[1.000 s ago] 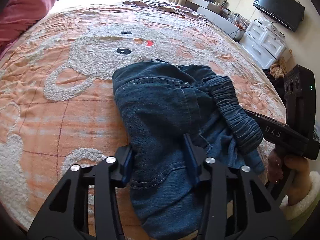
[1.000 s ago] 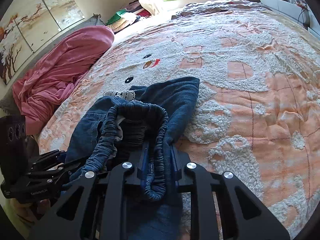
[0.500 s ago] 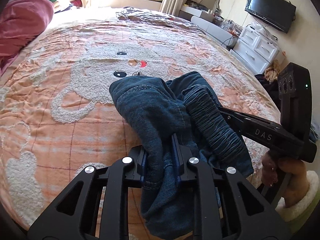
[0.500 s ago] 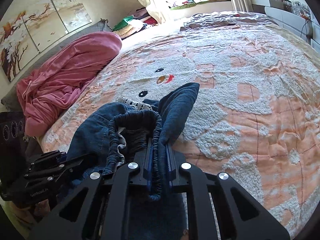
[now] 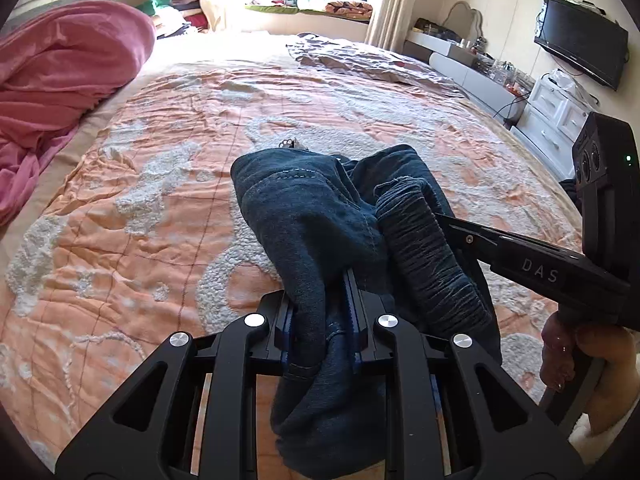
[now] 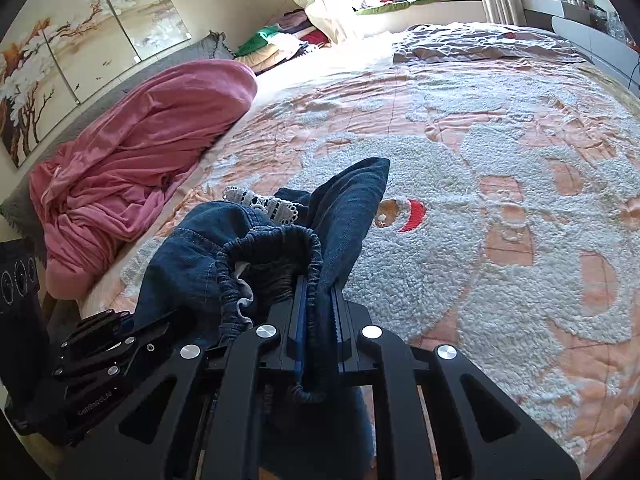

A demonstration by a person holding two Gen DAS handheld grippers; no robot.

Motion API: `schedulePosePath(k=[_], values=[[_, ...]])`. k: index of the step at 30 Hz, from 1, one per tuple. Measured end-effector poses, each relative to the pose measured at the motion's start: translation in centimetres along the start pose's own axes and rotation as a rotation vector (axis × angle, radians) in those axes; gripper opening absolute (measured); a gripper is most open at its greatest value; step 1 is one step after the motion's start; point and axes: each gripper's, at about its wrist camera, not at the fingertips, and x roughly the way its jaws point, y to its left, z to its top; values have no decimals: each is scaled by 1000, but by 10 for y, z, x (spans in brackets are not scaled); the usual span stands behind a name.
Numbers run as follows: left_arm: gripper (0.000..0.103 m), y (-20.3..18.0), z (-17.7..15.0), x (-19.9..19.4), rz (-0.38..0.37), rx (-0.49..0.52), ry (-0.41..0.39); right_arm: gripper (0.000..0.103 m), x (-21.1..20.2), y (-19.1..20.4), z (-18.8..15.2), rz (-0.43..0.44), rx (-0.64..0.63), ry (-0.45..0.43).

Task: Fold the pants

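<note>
Dark blue denim pants (image 5: 304,208) hang bunched between both grippers above the orange bedspread (image 5: 120,240). My left gripper (image 5: 320,280) is shut on a fold of the denim, with cloth drooping below its jaws. In the right wrist view my right gripper (image 6: 318,284) is shut on the ruched elastic waistband (image 6: 280,236), and a white lace trim (image 6: 260,204) peeks out behind it. The pants (image 6: 192,264) bulge to the left there, toward the left gripper (image 6: 120,336). The right gripper (image 5: 452,220) enters the left wrist view from the right, held by a hand (image 5: 592,360).
A pink blanket (image 6: 140,140) is heaped along the bed's left side. Crumpled grey bedding (image 5: 360,56) lies at the far end. White drawers (image 5: 560,112) and a wall TV (image 5: 580,48) stand past the right edge. A cartoon face's red mouth (image 6: 414,216) shows on the bedspread.
The left jaws closed onto the denim fold. Both grippers then rose and carried the bunched pants farther up the bed, so more of the room shows.
</note>
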Motion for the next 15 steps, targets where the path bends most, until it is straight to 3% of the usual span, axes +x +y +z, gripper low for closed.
schedulePosePath(k=[5,9,11,13,15], values=[[13,15,-10,19,17,-12,32,10,24,-5,-5,-52,-13,34],[16,21,-16,25,11,-36,46,10,28,-24,-10,-61,50,56],[18,23,-17,26,7,-45,47,13,31,-31,-13,-75,72,79],[20,25,-18,27,6,-51,46,23,33,-37,-16,-96,83,96],[21,24,-20,28,7,-50,47,23,36,-41,-18,-91,93,104]])
